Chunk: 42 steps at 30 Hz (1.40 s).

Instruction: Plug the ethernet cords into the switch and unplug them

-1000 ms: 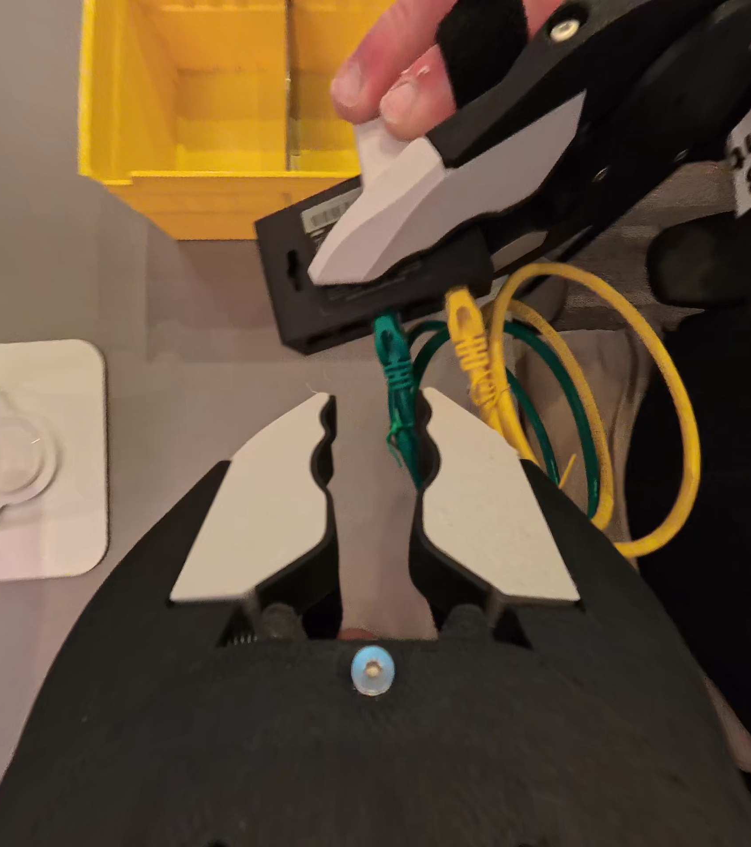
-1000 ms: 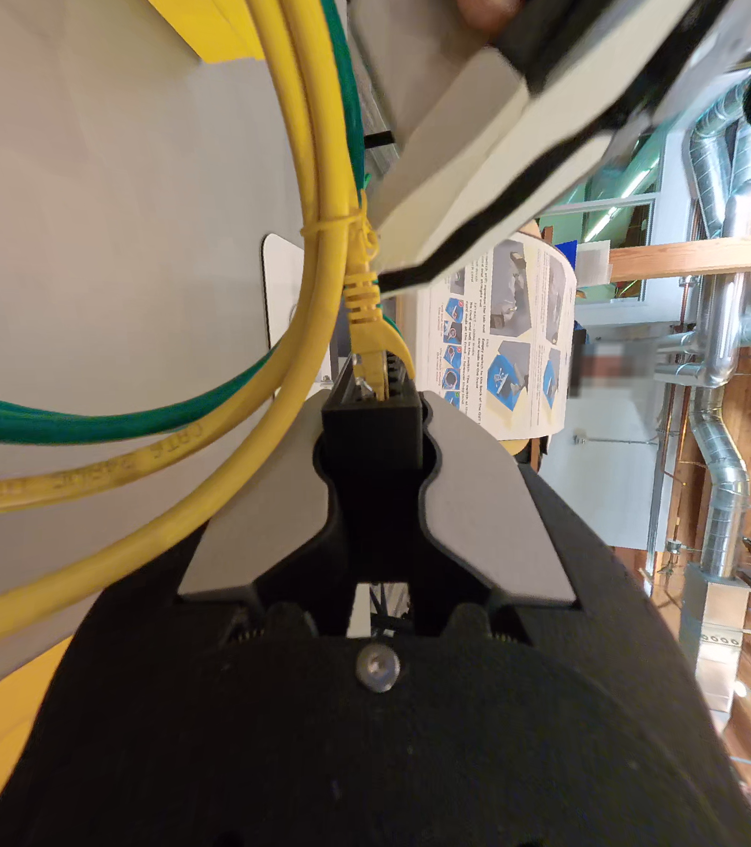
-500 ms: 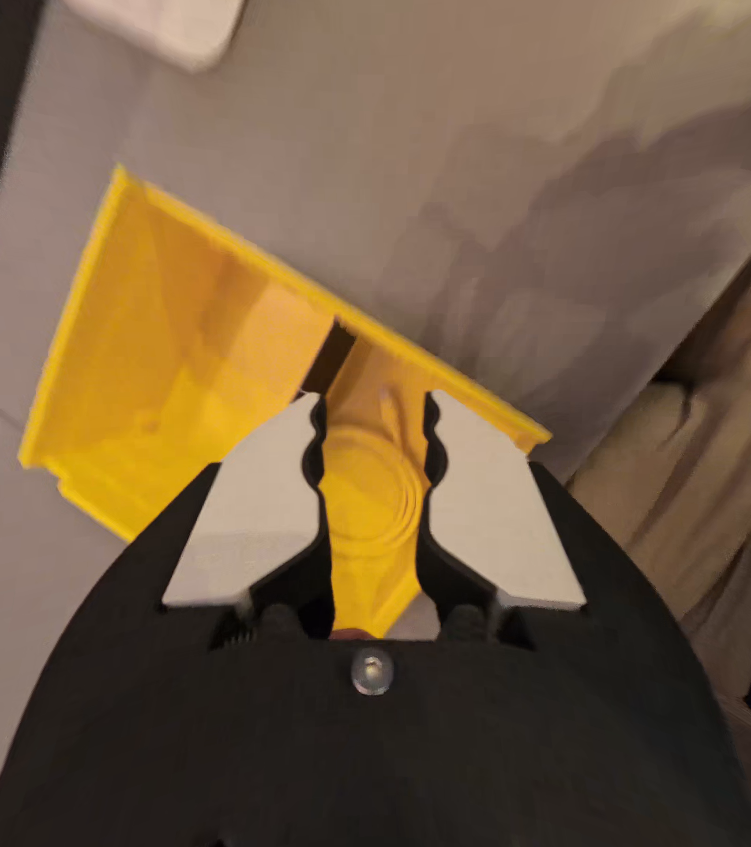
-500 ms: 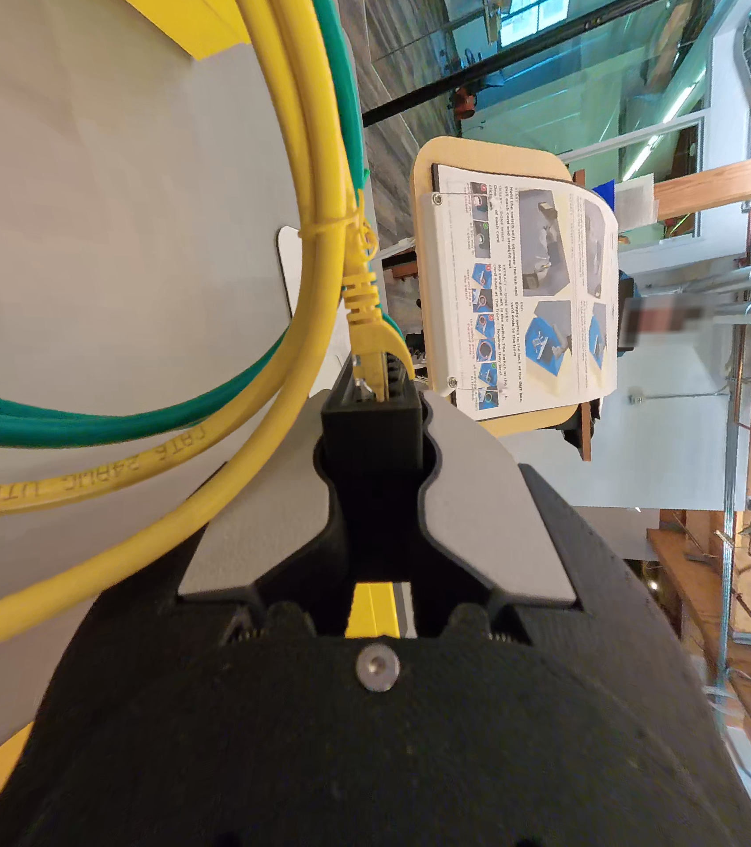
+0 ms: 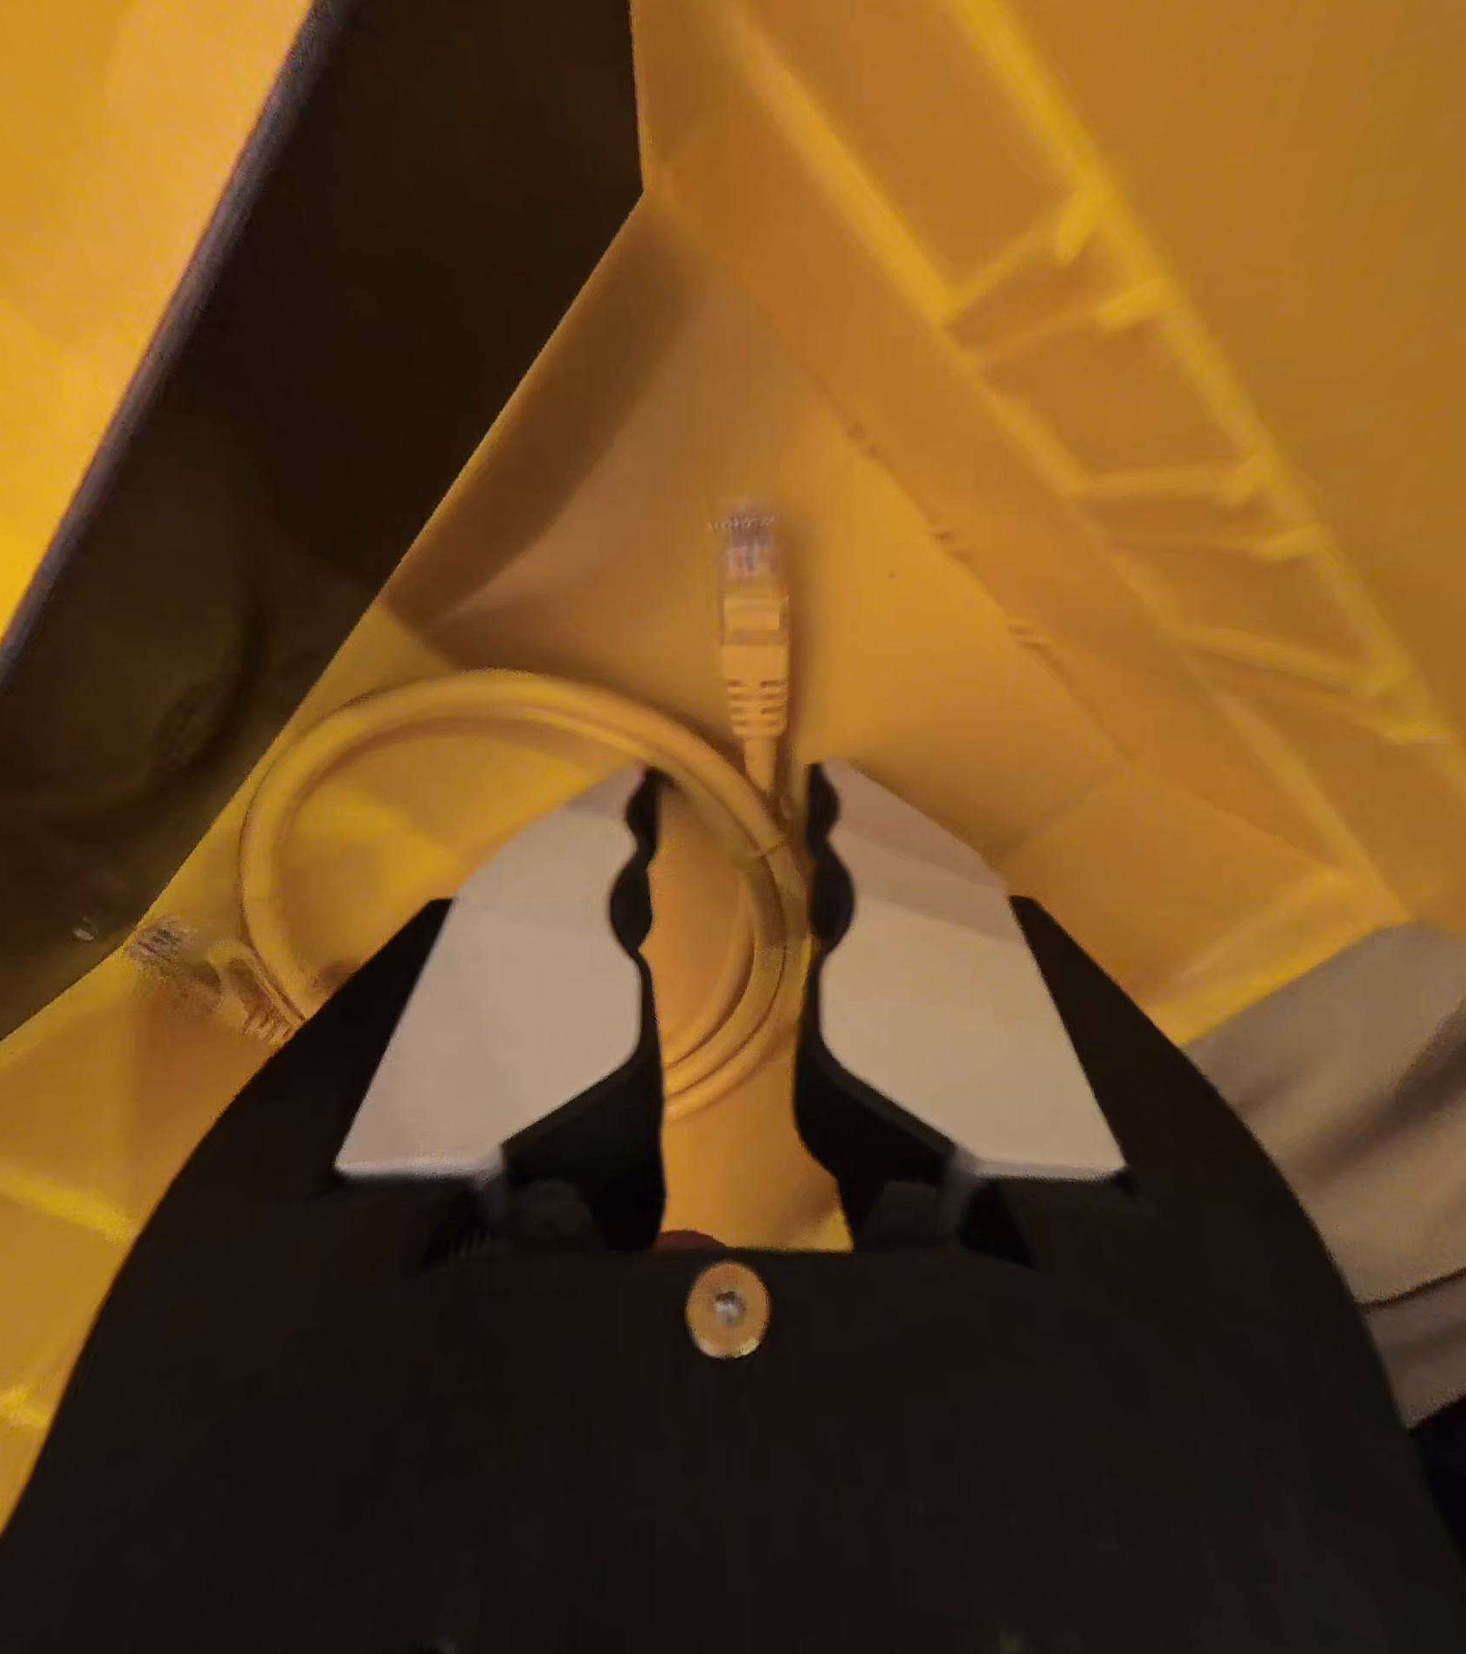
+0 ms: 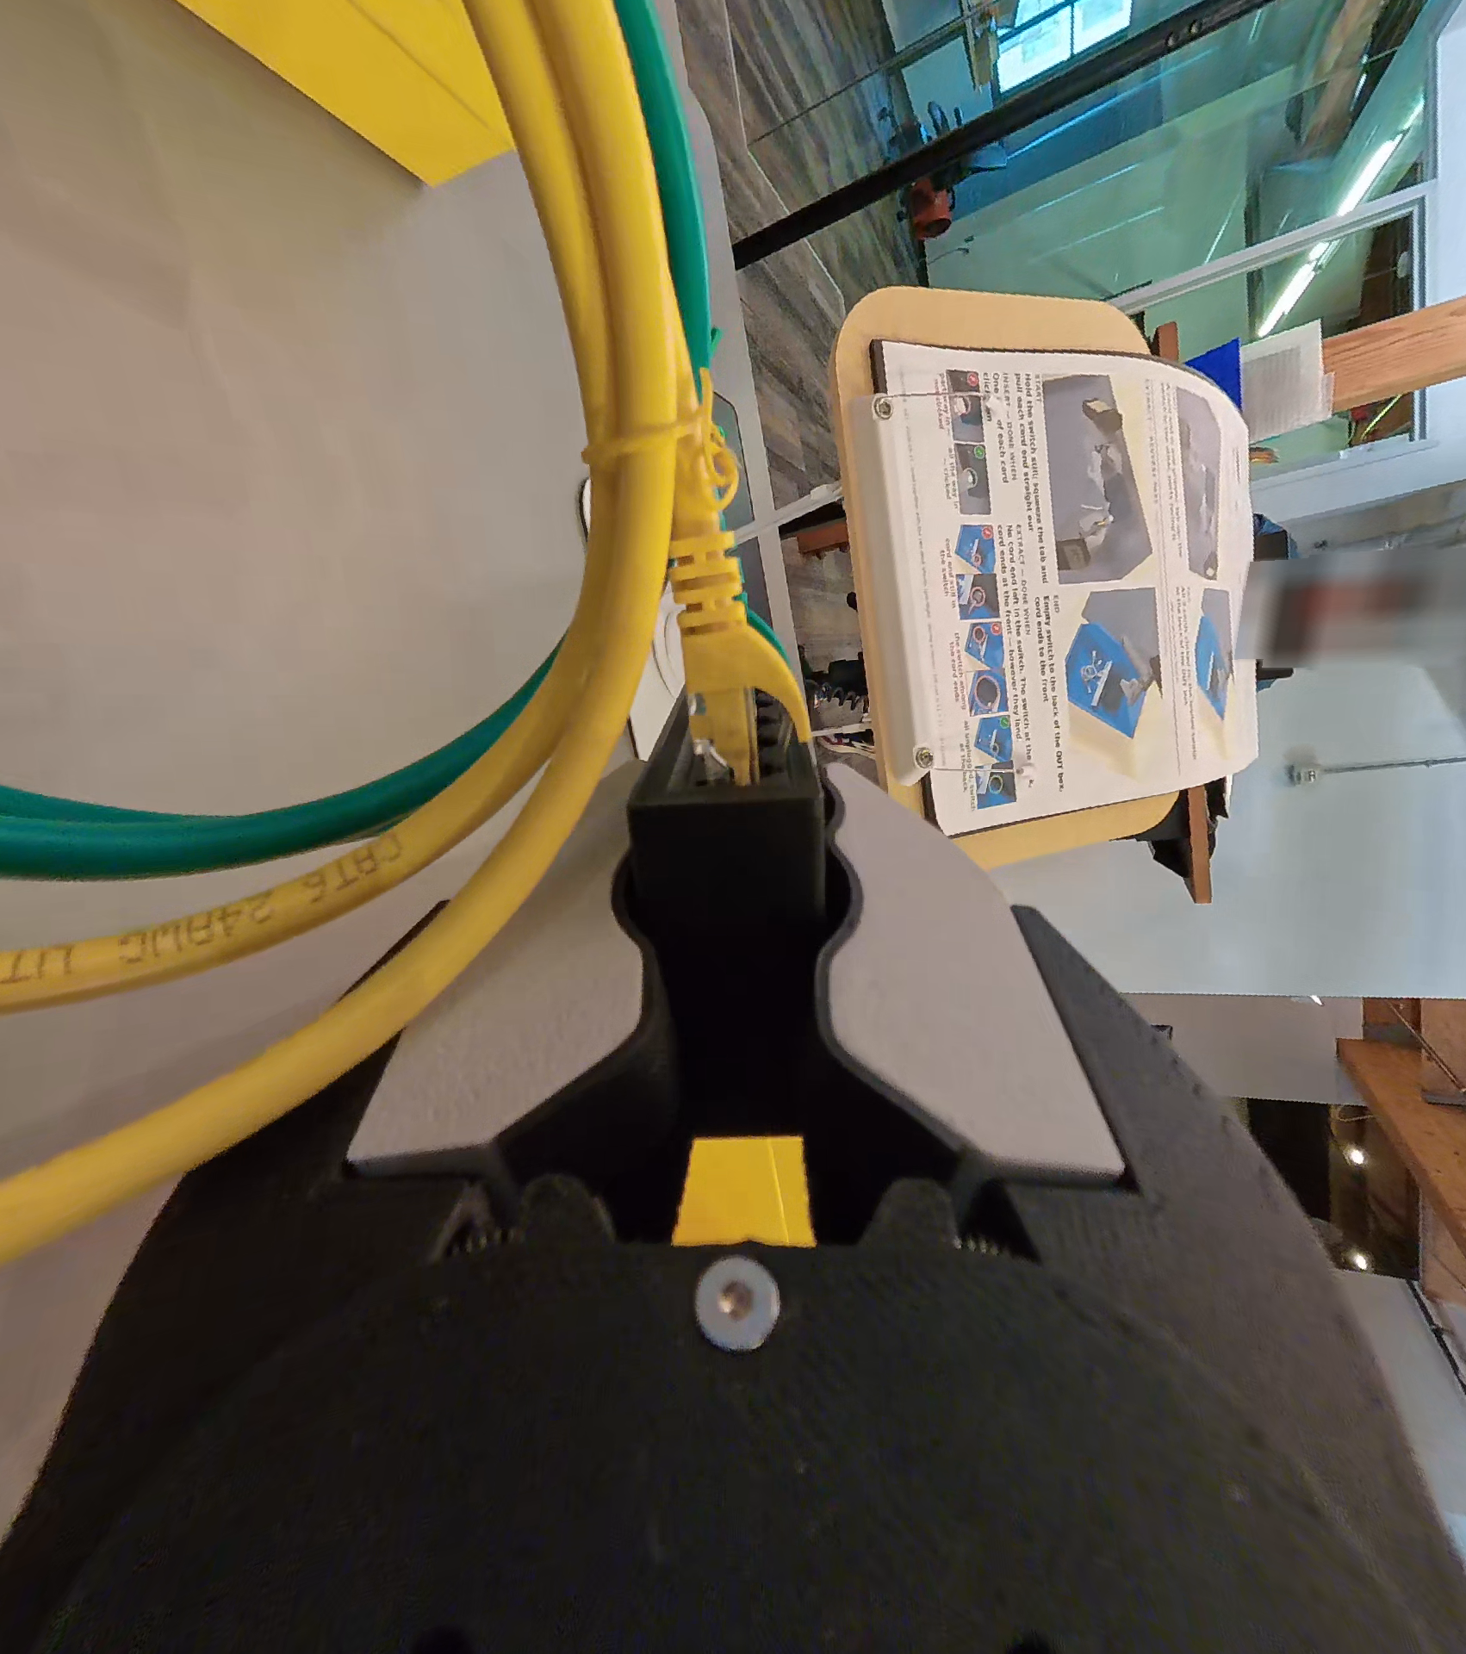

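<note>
In the left wrist view my left gripper (image 5: 729,788) is open and reaches down into a yellow bin (image 5: 1069,268). A coiled yellow ethernet cord (image 5: 461,716) lies on the bin floor. One plug (image 5: 752,618) points away just beyond my fingertips, and the other plug (image 5: 201,976) lies at the lower left. Part of the coil runs between the open jaws, unclamped. In the right wrist view my right gripper (image 6: 729,805) is shut on the black switch (image 6: 725,859). A yellow plug (image 6: 711,644) sits in one port. A green cord (image 6: 264,805) and a looped yellow cord (image 6: 586,268) hang from the switch.
A dark divider (image 5: 264,358) splits the bin on the left. Beige cloth (image 5: 1383,1163) shows at the right edge. Beyond the switch stand a printed sheet on a wooden board (image 6: 1025,582), the grey tabletop (image 6: 175,447) and a corner of the yellow bin (image 6: 407,89). Some 40 cm of space lies between my two pairs of fingers.
My left gripper left the cords under the switch, swung over to the yellow bin and went down into it, over a loose yellow cord. The right gripper kept holding the switch.
</note>
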Motion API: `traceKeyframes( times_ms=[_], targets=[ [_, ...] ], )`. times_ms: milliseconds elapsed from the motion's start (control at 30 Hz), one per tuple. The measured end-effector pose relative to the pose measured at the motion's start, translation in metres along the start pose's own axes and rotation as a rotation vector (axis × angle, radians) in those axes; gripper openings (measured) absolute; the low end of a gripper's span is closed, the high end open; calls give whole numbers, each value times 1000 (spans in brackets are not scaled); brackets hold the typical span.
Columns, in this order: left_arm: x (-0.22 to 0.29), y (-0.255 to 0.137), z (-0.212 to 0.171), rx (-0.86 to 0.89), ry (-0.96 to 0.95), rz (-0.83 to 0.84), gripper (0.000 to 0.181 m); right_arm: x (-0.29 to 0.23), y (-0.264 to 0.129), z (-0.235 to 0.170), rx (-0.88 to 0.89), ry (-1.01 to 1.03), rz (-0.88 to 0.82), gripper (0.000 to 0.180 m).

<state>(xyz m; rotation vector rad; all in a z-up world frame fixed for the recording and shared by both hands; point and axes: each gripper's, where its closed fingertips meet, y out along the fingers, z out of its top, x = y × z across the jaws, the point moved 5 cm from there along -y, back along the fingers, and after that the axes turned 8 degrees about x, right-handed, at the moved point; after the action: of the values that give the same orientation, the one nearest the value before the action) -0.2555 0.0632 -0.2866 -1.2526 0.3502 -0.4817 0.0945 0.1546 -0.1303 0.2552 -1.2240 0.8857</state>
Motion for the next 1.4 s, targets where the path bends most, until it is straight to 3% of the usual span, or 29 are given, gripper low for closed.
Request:
traceKeyframes(
  times_ms=[33, 200, 433, 600, 700, 767, 900, 1033, 1133, 1233, 1400],
  targets=[
    [1, 0, 0, 5, -5, -18, 23, 0, 0, -1, 1, 5, 0, 35],
    [-2, -9, 2, 66, -14, -9, 19, -3, 0, -2, 4, 14, 4, 35],
    [0, -93, 18, 319, -31, -9, 16, 2, -7, -7, 11, 30, -23, 35],
    [49, -190, 89, 743, 76, -120, 13, 7, -15, -10, 18, 21, -38, 35],
    [91, -211, 139, 914, 145, -263, 12, 12, -23, -12, 23, 33, -55, 35],
    [111, -206, 168, 992, 138, -348, 13, 15, -31, -14, 21, 42, -64, 35],
    [140, -161, 209, 1095, 74, -575, 13, 22, -50, -22, 9, 50, -89, 35],
    [159, -102, 228, 1181, -49, -944, 13, 28, -65, -34, -14, 62, -118, 35],
    [157, -53, 232, 1127, -212, -1108, 13, 29, -70, -41, -28, 70, -127, 35],
    [141, -22, 225, 1097, -359, -1117, 14, 26, -71, -42, -28, 69, -116, 35],
    [119, 2, 210, 999, -448, -900, 22, 23, -66, -44, -23, 88, -109, 35]
  ],
)
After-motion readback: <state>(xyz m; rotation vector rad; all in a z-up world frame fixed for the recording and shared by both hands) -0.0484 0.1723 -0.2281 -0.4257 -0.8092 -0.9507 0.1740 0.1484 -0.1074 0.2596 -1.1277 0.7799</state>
